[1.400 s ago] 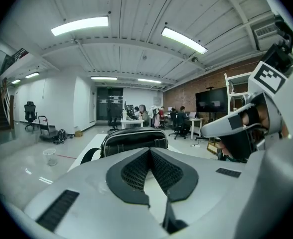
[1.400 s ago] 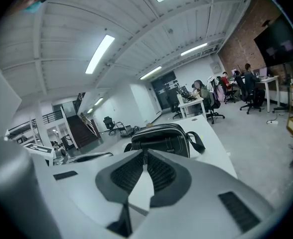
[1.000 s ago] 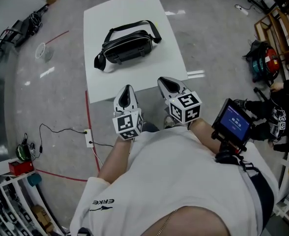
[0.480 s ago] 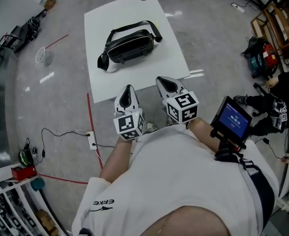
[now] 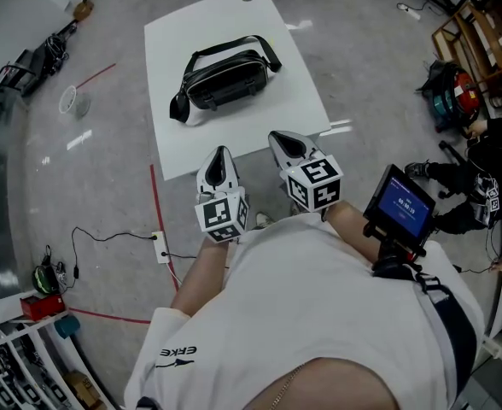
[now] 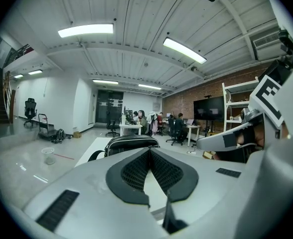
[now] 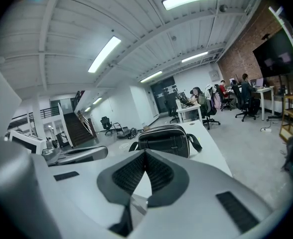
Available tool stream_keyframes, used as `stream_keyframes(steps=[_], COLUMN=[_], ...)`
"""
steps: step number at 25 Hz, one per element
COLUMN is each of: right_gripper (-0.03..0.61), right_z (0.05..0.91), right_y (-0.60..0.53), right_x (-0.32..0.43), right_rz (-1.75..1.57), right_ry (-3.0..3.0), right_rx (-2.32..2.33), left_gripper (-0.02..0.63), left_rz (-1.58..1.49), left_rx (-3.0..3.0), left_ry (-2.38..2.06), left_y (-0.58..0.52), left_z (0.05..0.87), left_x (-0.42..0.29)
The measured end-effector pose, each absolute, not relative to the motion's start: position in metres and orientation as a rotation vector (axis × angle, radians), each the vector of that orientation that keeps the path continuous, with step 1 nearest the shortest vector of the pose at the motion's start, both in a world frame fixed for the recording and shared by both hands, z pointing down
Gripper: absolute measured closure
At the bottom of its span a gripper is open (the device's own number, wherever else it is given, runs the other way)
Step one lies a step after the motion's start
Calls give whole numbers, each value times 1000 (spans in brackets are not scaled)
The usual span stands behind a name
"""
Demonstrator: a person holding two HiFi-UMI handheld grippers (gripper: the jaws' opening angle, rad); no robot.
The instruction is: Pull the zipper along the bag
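Bag (image 5: 225,77), black with a dark strap (image 5: 269,51), lies near the middle of a white table (image 5: 183,143), well apart from both grippers.

Left gripper (image 5: 219,154) has its jaws closed, the ribbed pads meeting at the tips with nothing between them; the left gripper view shows this plainly (image 6: 149,151). Right gripper (image 5: 278,137) is likewise closed and empty, its pads pressed together in the right gripper view (image 7: 145,153). The two are held side by side, pointing toward the table, at about its near edge and close to the person's white shirt (image 5: 319,314). Each carries a cube with square markers at its back.

Beyond the closed jaws, each gripper view shows the bag (image 6: 131,142) (image 7: 164,138) sitting ahead on the tabletop, its long side toward the person. The zipper is too small to make out.

A small lit screen (image 5: 402,209) sits by the person's right forearm. On the grey floor left of the table are a red line (image 5: 153,195) and a clear cup (image 5: 72,97).
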State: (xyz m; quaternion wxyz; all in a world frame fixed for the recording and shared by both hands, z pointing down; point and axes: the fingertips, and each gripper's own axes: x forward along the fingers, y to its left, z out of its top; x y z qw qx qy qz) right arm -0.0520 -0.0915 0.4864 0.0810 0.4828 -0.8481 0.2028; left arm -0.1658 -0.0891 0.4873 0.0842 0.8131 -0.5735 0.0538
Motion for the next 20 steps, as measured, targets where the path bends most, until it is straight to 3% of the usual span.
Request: stream_keyframes(steps=[20], right_gripper=[574], right_z=[484], right_y=[-101], right_x=[-50], right_rz=[573], right_ry=[-2513], right_rx=[1473], left_gripper=[610], left_rz=[163], left_rx=[2458], left_ry=[-1664], left_y=[-102], left_z=[490], left_x=[-160])
